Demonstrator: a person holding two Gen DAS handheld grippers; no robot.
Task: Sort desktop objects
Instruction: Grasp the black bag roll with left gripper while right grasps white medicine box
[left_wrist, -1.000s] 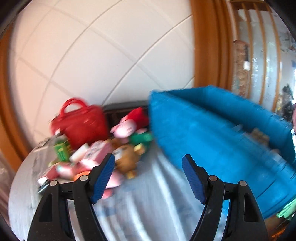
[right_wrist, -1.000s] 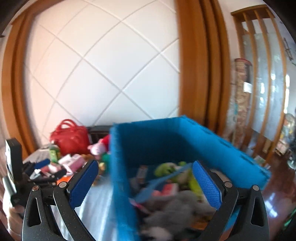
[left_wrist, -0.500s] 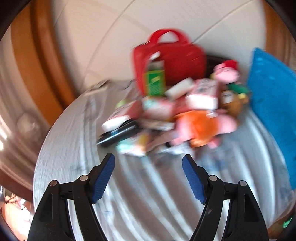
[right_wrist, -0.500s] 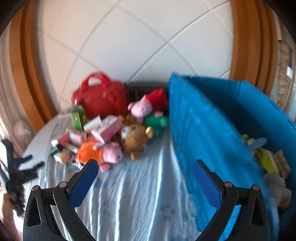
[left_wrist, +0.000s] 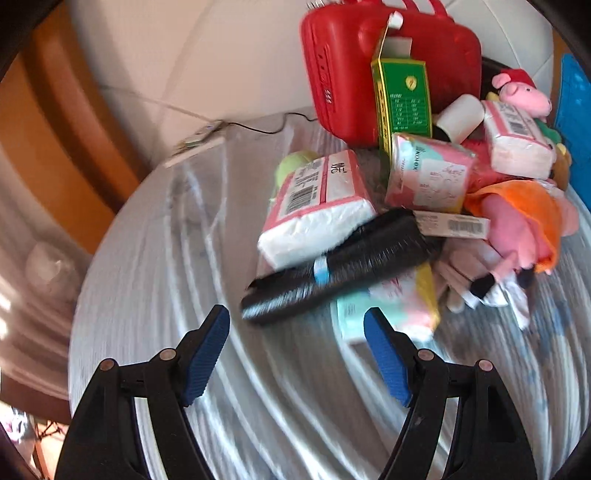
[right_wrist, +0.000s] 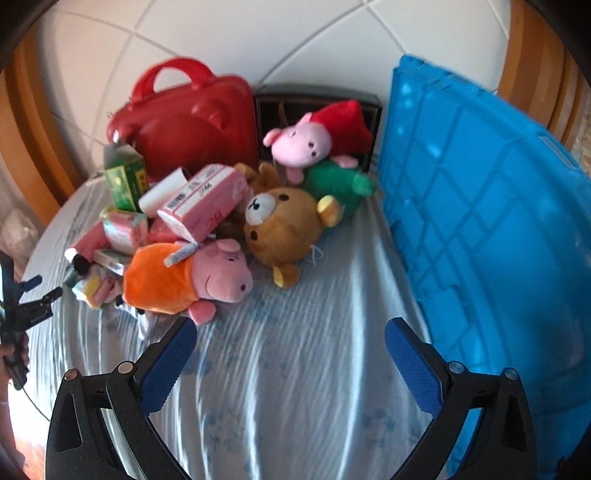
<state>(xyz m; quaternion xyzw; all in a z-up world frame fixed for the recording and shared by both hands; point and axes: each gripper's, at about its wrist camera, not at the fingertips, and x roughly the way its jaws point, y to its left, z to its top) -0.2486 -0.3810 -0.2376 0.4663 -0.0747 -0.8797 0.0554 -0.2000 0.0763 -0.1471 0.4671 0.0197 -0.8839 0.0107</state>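
Note:
A pile of objects lies on the round table. In the left wrist view my left gripper (left_wrist: 297, 345) is open and empty, just short of a black roll of bags (left_wrist: 343, 267). Behind the roll lie a tissue pack (left_wrist: 317, 210), a green box (left_wrist: 404, 98) and a red case (left_wrist: 373, 62). In the right wrist view my right gripper (right_wrist: 290, 354) is open and empty above the tablecloth. A pig plush in orange (right_wrist: 188, 278) and a brown bear plush (right_wrist: 286, 227) lie ahead of it. The blue bin (right_wrist: 491, 206) stands to its right.
A second pig plush (right_wrist: 314, 138) and a green plush (right_wrist: 338, 184) lie before a dark box (right_wrist: 317, 99) at the tiled wall. A cable (left_wrist: 258, 127) runs along the table's far edge. The left gripper shows at the far left of the right wrist view (right_wrist: 22, 306).
Both grippers have swung left, away from the blue bin, and come lower toward the pile. The left gripper has moved close to the black roll. Both jaws have stayed open.

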